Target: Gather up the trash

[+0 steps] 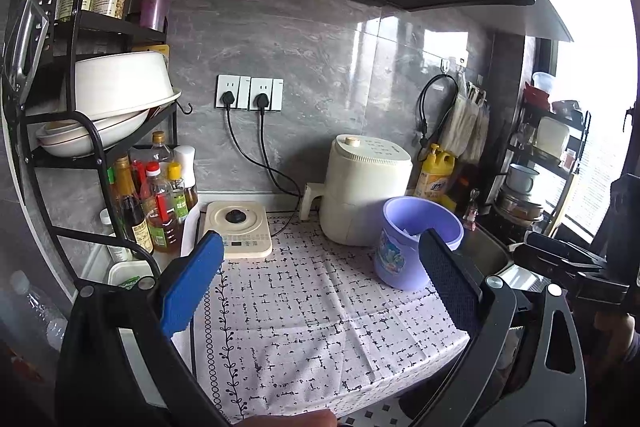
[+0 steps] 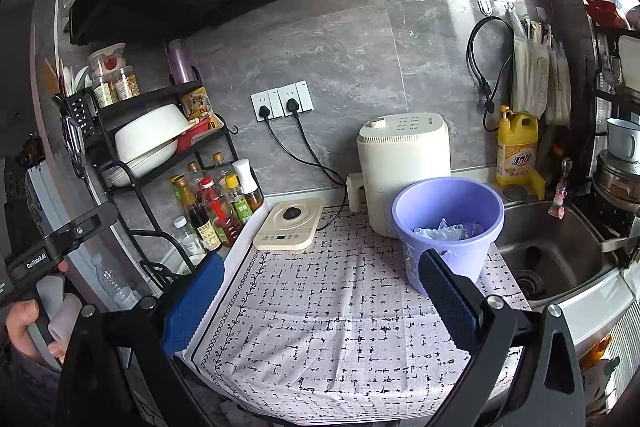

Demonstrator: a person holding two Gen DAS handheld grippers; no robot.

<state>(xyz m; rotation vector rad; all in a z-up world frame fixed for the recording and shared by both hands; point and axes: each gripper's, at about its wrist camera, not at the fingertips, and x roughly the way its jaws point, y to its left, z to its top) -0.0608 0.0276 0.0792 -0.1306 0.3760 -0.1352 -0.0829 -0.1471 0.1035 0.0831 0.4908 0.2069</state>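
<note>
A purple plastic bin (image 1: pixel 414 241) (image 2: pixel 448 227) stands on the patterned cloth (image 1: pixel 320 315) (image 2: pixel 340 315) at the counter's right, beside the sink. Crumpled clear wrappers (image 2: pixel 446 229) lie inside it. My left gripper (image 1: pixel 320 287) is open and empty, held above the cloth, its right finger in front of the bin. My right gripper (image 2: pixel 320 291) is open and empty above the cloth, its right finger in front of the bin's base. I see no loose trash on the cloth.
A cream air fryer (image 2: pixel 404 163) stands behind the bin. A cream induction plate (image 2: pixel 288 225) lies at the back left. Oil and sauce bottles (image 2: pixel 216 203) stand under a black dish rack (image 2: pixel 140 143) on the left. A steel sink (image 2: pixel 556 247) lies to the right.
</note>
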